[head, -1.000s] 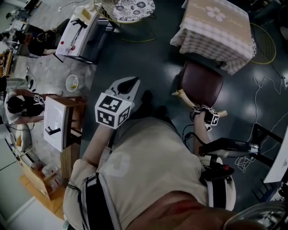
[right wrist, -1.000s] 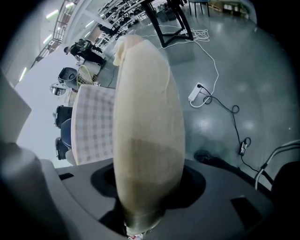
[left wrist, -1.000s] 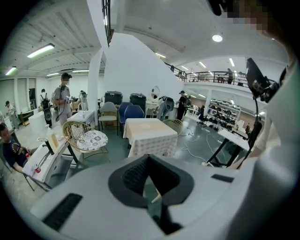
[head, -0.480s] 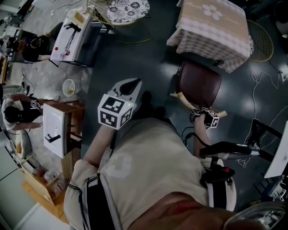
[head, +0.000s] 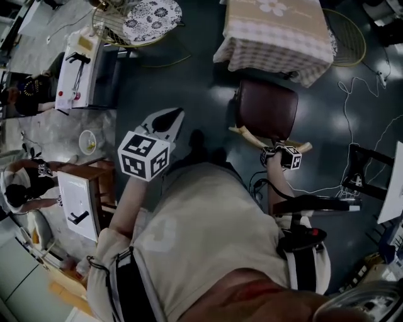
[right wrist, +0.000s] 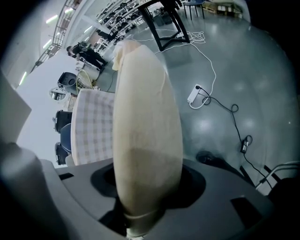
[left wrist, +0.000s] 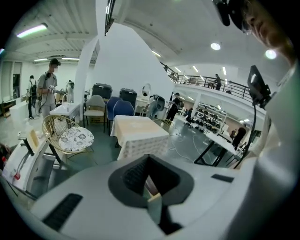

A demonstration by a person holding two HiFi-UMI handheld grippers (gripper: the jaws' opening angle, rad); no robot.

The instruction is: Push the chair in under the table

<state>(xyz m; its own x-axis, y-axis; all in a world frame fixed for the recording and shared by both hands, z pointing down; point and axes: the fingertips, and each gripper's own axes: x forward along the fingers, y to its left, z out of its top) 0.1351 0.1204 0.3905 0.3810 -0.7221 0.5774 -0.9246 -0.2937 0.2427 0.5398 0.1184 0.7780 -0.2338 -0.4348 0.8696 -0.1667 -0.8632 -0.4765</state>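
Maroon set against beige checks.
A maroon-seated chair with pale wooden back rail (head: 267,108); beige checked tablecloth with white flower motif (head: 274,31); black-and-white floral round cushion (head: 151,14); dark grey floor (head: 201,75).

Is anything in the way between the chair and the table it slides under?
Nothing visible. Only bare floor lies between the chair and the table. The hanging tablecloth hides what is under the table, though. The right gripper is clamped on the chair's back rail.
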